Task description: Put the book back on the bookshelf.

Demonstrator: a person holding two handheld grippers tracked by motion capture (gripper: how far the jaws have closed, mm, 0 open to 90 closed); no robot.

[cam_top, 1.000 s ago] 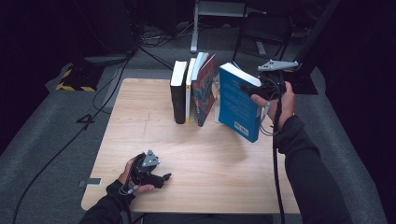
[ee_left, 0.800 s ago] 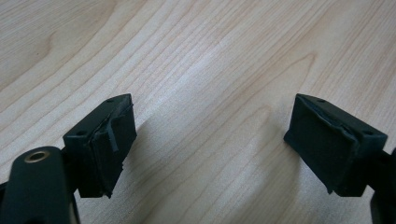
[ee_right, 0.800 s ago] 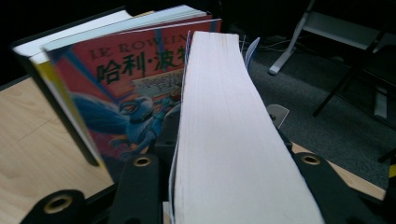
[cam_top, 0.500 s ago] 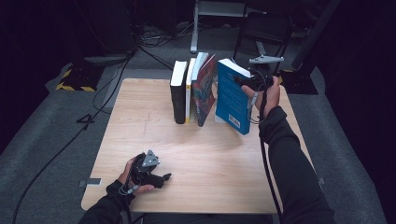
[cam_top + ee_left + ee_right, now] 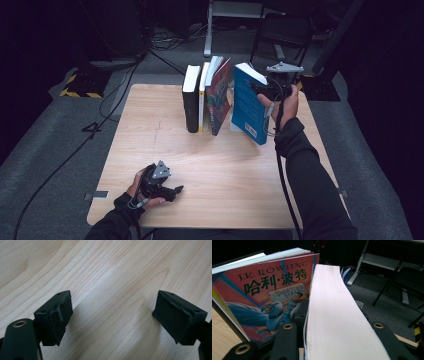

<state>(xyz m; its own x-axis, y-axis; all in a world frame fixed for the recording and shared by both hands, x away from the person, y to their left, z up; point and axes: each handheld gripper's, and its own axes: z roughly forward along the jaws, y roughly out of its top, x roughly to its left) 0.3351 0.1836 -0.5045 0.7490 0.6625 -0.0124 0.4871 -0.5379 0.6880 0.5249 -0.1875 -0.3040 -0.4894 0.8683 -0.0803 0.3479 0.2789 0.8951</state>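
A blue book point(image 5: 246, 106) stands tilted at the back of the wooden table point(image 5: 225, 165), its lower corner on the wood. My right gripper point(image 5: 263, 91) is shut on its upper edge, and in the right gripper view the white page block point(image 5: 332, 315) runs between the two jaws. Just left of it a colourful red paperback point(image 5: 220, 97), its cover point(image 5: 267, 295) showing a winged creature, leans on a yellow-spined book point(image 5: 203, 97) and a black book point(image 5: 190, 102). At the front left my left gripper point(image 5: 173, 190) lies on the table, open, with bare wood between its pads point(image 5: 56, 318).
Behind the table stand a white metal stand point(image 5: 215, 20) and a dark chair point(image 5: 280, 37). Cables point(image 5: 120, 85) trail over the grey floor at the left, near a yellow-and-black striped block point(image 5: 80, 85). The right forearm point(image 5: 305, 175) crosses the table's right side.
My right gripper has carried the blue book left and slightly down, closer to the red paperback. The left gripper has stayed where it was.
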